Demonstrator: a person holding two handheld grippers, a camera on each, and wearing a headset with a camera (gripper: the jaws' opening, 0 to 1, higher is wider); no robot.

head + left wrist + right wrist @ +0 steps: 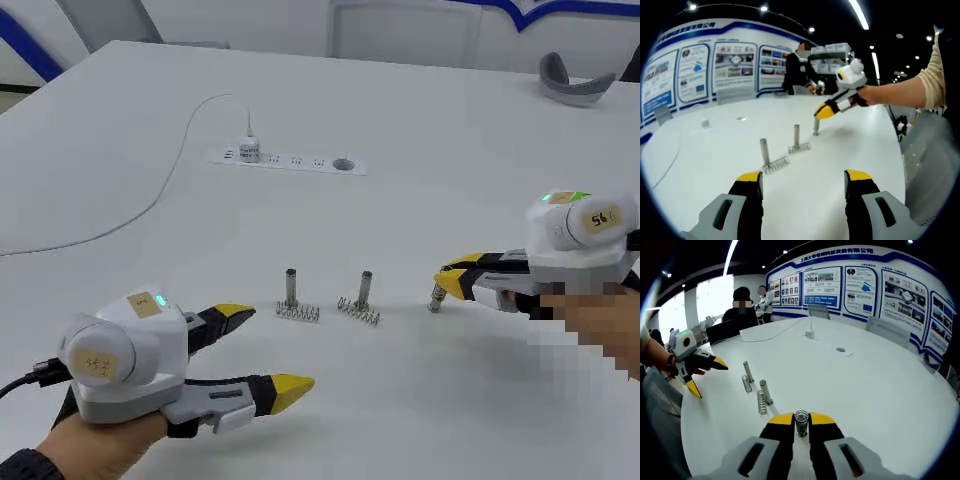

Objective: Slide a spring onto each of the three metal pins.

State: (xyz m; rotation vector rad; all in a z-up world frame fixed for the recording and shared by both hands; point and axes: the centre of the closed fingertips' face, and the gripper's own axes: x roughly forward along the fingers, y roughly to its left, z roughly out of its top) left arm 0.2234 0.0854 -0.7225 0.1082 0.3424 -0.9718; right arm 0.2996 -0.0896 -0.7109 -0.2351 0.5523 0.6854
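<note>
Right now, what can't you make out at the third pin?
Right gripper view: the spring between the right tongs hides whether the third pin is inside it.
Head view: too small to tell how far down the spring sits.
Left gripper view: tongs tip covers the pin's top.

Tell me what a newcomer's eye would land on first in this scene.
First comes the right gripper at the right of the white table, its yellow-tipped jaws closed on an upright spring, apparently on the third pin. Mid-table, the left pin and the middle pin stand bare, each with a loose spring lying at its foot. The left gripper hovers open at the near left.
</note>
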